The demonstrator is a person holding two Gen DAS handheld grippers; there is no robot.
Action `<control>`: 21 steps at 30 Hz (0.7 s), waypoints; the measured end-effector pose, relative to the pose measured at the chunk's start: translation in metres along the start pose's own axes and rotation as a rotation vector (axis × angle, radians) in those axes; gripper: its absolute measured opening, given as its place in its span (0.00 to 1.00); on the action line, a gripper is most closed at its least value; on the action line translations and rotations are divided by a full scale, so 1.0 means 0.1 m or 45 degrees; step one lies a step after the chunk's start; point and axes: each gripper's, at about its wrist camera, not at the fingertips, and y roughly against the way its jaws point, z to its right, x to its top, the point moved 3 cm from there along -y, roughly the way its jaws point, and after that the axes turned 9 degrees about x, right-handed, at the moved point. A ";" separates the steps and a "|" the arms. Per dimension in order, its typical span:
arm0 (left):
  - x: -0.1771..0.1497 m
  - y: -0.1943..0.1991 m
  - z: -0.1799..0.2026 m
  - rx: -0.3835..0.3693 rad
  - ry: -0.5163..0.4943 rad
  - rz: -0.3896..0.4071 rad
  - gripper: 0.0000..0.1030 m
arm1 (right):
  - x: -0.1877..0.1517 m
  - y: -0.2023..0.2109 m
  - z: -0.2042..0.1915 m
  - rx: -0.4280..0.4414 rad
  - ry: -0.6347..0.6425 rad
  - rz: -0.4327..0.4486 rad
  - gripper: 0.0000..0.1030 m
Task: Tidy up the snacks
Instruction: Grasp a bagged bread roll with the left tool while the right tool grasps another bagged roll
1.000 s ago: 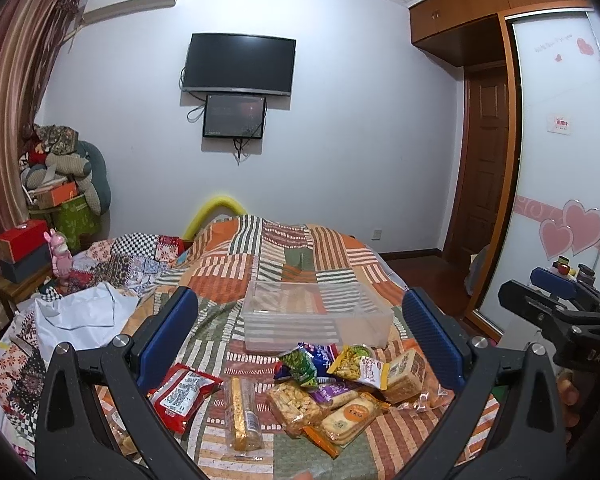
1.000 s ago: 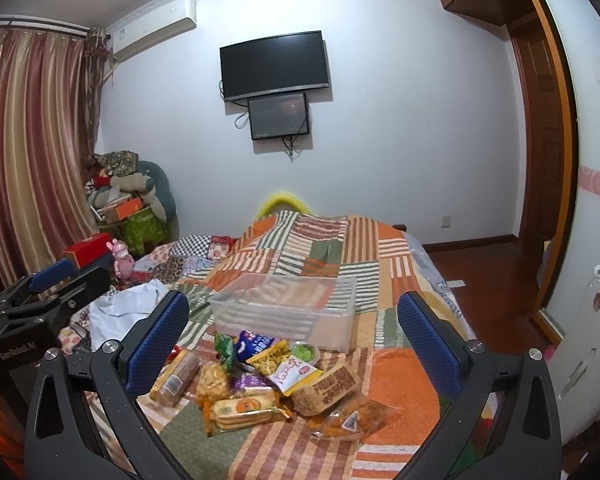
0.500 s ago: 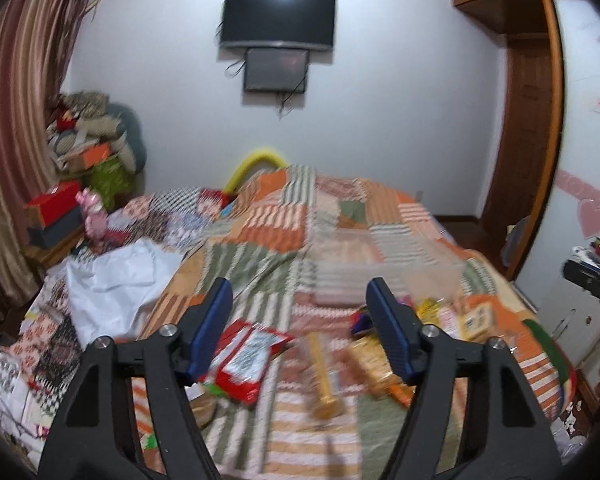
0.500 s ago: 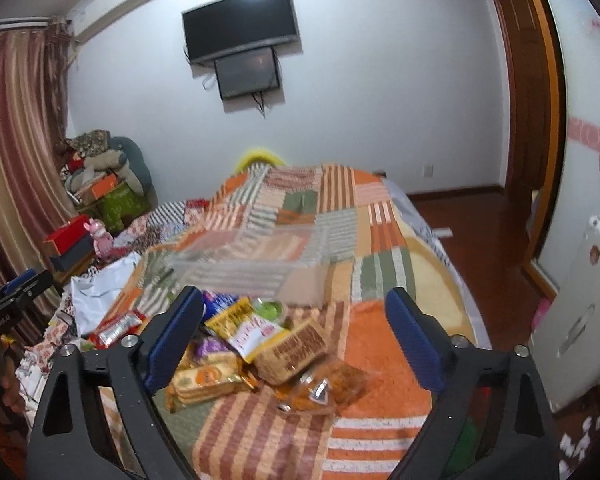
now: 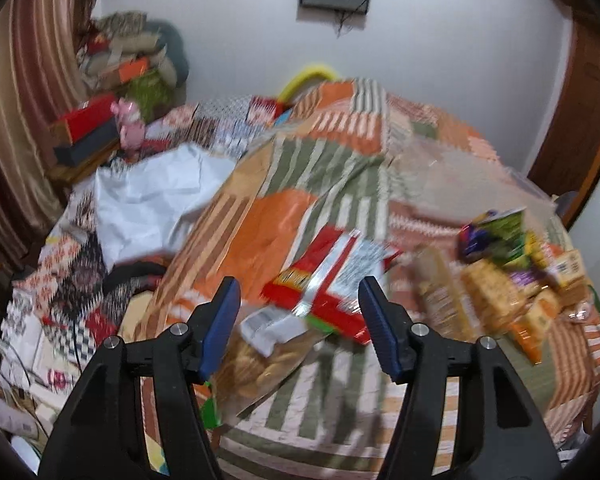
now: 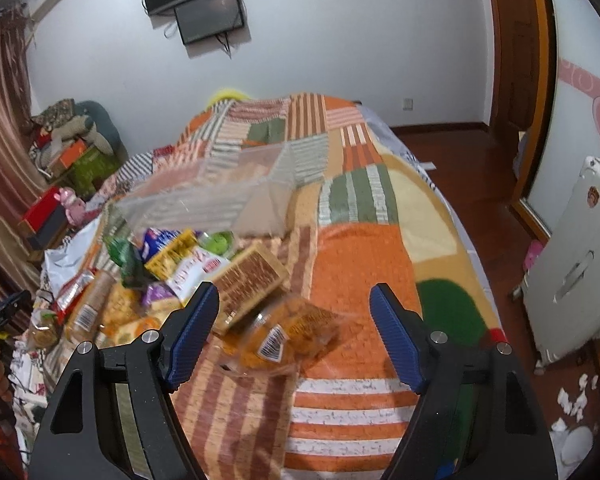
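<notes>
While a heap of bright snack packets [image 6: 172,268] lies on the near part of a patchwork bedspread of orange, green and striped squares [image 6: 360,264], a clear rectangular plastic bin [image 6: 220,192] stands just beyond the heap, farther up the bed.

In the right wrist view, the right gripper [image 6: 294,330] points down at a crinkly clear bag of orange-brown snacks [image 6: 288,330] that lies at the edge of the heap. Its blue-padded jaws have just been closing; they stand apart on either side of the bag without touching it. A brown printed biscuit pack [image 6: 252,280] lies just behind that bag.

In the left wrist view, which is blurred, the left gripper [image 5: 298,322] points down at a flat red and silver foil packet [image 5: 332,276]. Its jaws have also just been closing, and they are released, gripping nothing. A clear bag of pale biscuits [image 5: 260,360] lies beneath them, beside the red packet.
</notes>
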 end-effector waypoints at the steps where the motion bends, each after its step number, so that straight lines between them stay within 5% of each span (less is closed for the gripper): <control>1: -0.04 -0.05 -0.04 0.009 0.007 -0.017 0.59 | -0.01 -0.04 0.03 -0.003 -0.007 -0.016 0.73; 5: -0.15 -0.24 -0.16 0.002 0.061 -0.097 0.60 | -0.05 -0.15 0.10 -0.006 -0.027 -0.063 0.73; 13: -0.24 -0.46 -0.15 0.003 0.076 -0.155 0.87 | -0.18 -0.35 0.18 0.009 -0.088 -0.177 0.73; 21: -0.38 -0.65 -0.14 0.008 0.072 -0.228 0.97 | -0.25 -0.45 0.17 0.094 -0.146 -0.236 0.73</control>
